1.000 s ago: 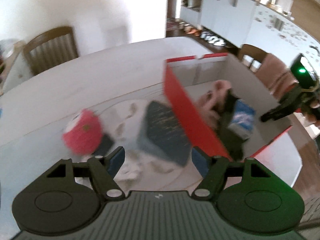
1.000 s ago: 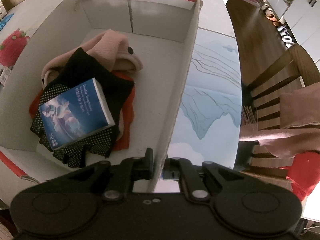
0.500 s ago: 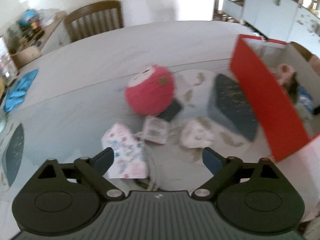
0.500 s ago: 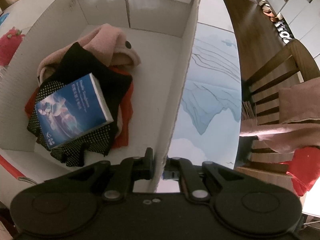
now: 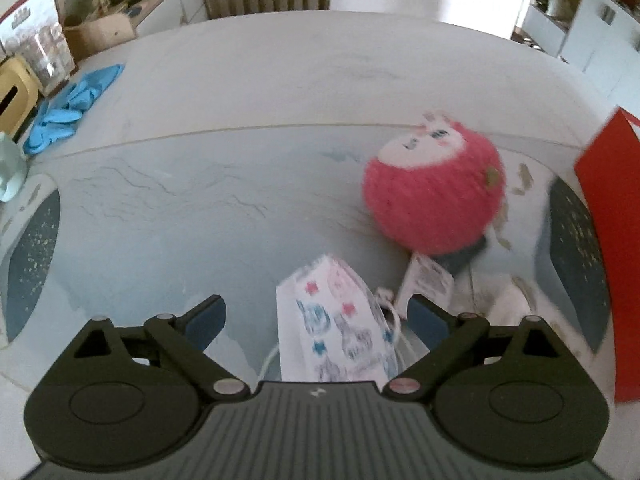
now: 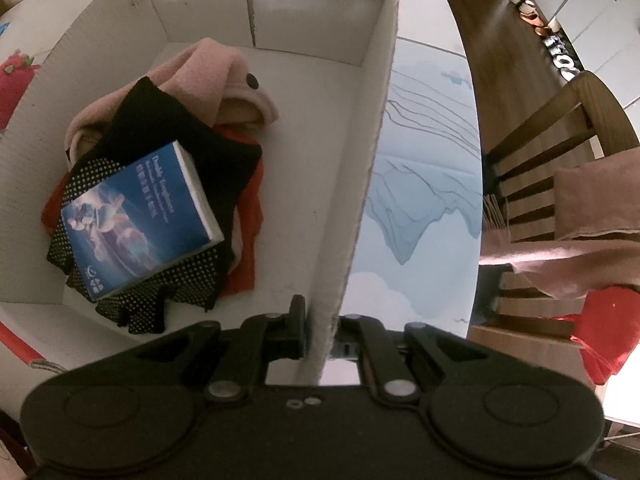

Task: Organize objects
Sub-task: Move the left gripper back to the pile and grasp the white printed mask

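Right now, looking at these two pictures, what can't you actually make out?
- Patterned pouch, left wrist view: near end hidden by the gripper body; print blurred.
- Pink plush ball, left wrist view: face smeared by blur.
- Red cloth, right wrist view: mostly buried under the black dotted gloves and blue book.
- Cardboard box: cut off by the left wrist view's edge.

The left wrist view looks steeply down and forward across the table (image 5: 248, 92), close over a patterned pouch (image 5: 336, 320) at 6 o'clock. The right wrist view looks straight down, very near the box wall (image 6: 360, 184). Both share the pink plush (image 5: 432, 196) (image 6: 14, 84), at 3 and 10 o'clock respectively.
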A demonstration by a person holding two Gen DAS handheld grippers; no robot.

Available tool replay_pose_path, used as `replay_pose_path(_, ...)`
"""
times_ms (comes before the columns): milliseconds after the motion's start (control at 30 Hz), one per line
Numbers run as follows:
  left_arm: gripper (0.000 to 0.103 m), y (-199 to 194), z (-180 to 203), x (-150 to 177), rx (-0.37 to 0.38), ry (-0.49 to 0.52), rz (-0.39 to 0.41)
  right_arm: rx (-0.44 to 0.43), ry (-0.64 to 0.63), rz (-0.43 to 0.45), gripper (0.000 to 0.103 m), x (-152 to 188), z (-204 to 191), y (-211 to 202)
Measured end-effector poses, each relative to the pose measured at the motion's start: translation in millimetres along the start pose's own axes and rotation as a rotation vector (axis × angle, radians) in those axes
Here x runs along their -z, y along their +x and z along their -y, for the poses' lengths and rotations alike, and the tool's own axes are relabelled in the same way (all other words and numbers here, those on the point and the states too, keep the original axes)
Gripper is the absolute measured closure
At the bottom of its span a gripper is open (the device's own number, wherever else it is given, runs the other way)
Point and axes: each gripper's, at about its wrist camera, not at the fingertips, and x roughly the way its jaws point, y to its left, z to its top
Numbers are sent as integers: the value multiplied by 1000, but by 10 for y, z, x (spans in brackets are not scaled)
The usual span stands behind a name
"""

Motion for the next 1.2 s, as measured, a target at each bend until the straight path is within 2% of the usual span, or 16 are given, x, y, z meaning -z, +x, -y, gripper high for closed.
replay_pose_path(200,5,154,-54,-178,-12,-48,-54,10,3,-3,96,0,-15,4)
replay_pose_path(467,8,266,-124,-233,3,-118,-94,10,6,-4,96,0,-19,7)
replay_pose_path(567,20,304,-144,-257,15,-128,-102,10,6,-4,96,-1,-19,11)
replay_pose_path(700,43,359,-180,-269,30,-147,-119,10,5,-5,96,-6,-16,18)
replay_pose_path(767,47,378,-188,-263,38,-153,-122,10,5,-5,96,-7,-15,19)
replay_pose_path(833,62,384,-181,-257,46,-159,-123,10,5,-5,96,-7,-16,20)
replay_pose_path(967,73,369,-154,-249,51,-159,-120,11,4,-5,96,-7,-15,22)
replay_pose_path(1033,87,349,-137,-244,51,-158,-115,11,3,-5,96,-11,-18,27)
replay_pose_path(1133,96,281,-136,-238,56,-163,-102,11,3,-5,96,-12,-19,30)
replay_pose_path(1200,99,215,-127,-251,44,-148,-83,12,3,-5,96,-14,-18,31)
